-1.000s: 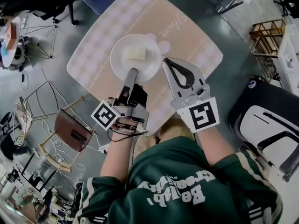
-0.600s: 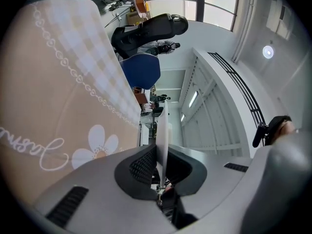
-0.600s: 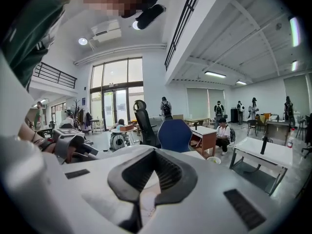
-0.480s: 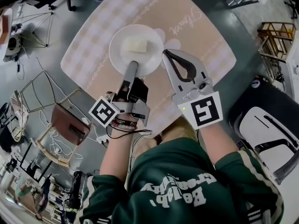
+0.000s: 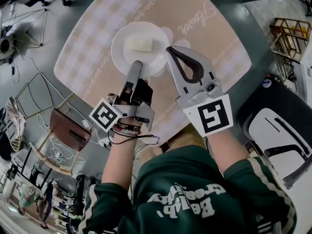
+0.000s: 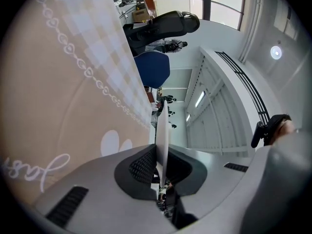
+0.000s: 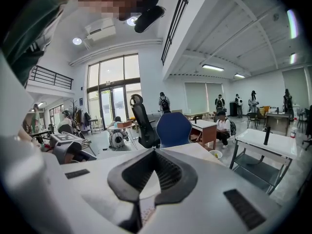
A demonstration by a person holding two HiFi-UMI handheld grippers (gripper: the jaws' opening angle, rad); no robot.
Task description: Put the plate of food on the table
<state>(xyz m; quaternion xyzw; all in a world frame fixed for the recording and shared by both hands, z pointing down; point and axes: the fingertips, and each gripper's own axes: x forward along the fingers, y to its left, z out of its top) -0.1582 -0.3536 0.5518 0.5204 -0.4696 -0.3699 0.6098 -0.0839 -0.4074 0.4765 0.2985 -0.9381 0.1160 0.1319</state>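
Observation:
A white plate (image 5: 122,52) with a pale block of food (image 5: 139,45) on it is over the beige checked tablecloth (image 5: 209,33). Whether it rests on the cloth I cannot tell. My left gripper (image 5: 136,66) is shut on the plate's near rim. In the left gripper view the plate (image 6: 162,130) stands edge-on between the dark pads, which press on it. My right gripper (image 5: 169,51) lies flat with its tips together against the plate's right rim. In the right gripper view its jaws (image 7: 155,156) meet at the tips with nothing pinched.
A brown wooden stool (image 5: 70,130) and a wire-frame stool (image 5: 34,101) stand on the floor at the left, with cables around them. A black and white chair (image 5: 278,130) is at the right. A wooden rack (image 5: 287,33) stands at the upper right.
Both grippers and the plate have come down toward the tablecloth and shifted slightly up and left in the head view. The left grip on the rim is unchanged.

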